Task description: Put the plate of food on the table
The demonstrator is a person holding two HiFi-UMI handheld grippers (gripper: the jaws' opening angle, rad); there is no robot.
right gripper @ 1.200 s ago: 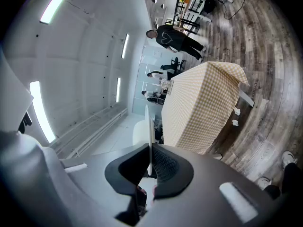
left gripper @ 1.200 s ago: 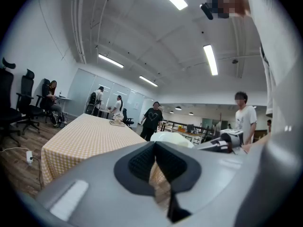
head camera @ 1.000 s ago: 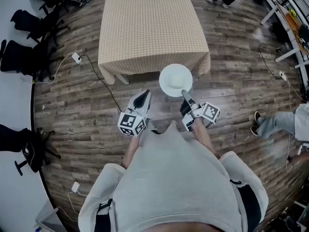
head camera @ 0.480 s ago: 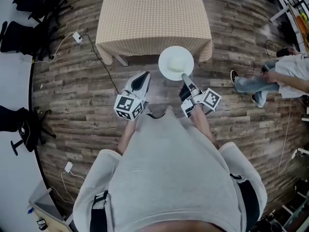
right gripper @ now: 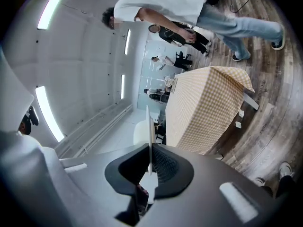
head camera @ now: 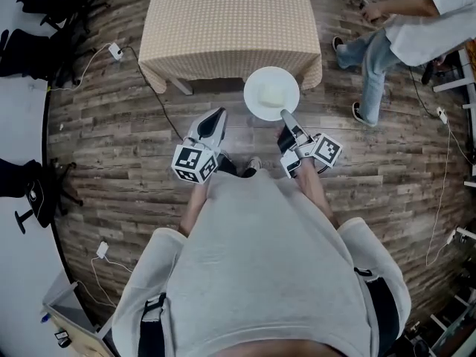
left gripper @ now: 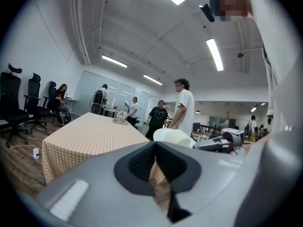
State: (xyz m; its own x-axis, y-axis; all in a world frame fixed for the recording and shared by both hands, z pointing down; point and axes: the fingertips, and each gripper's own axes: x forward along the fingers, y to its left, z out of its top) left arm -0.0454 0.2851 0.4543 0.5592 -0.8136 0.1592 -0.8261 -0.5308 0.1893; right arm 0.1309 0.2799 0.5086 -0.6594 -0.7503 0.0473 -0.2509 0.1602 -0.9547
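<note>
I am holding the plate (head camera: 255, 88) with my right gripper (head camera: 284, 116). Its fingers (right gripper: 166, 167) are pinched tight on the near rim. In the right gripper view I can see the thin white edge caught right between them. The plate is round and white. A pale lump of food (head camera: 274, 95) sits in the middle of it.

The plate is up in the air and is not set down on anything. From the head view it hangs at the near end of the counter (head camera: 230, 21), close to the near right corner. It covers a little bit of that edge. The counter is long and all in tan checks. The part of the top I can see from above is bare.

My left gripper (head camera: 219, 114) is just to the left of the plate and is not touching it. Its fingers (left gripper: 139, 162) are closed together at the tips with nothing between them. It points toward the counter too.

Under me is a wooden floor (head camera: 111, 140). A person (head camera: 405, 28) in a white top and blue jeans is on the floor past the right side of the counter. Black chairs (head camera: 30, 50) sit far off to the left. A white plug block (head camera: 114, 50) lies near them with a dark cord running from it.
</note>
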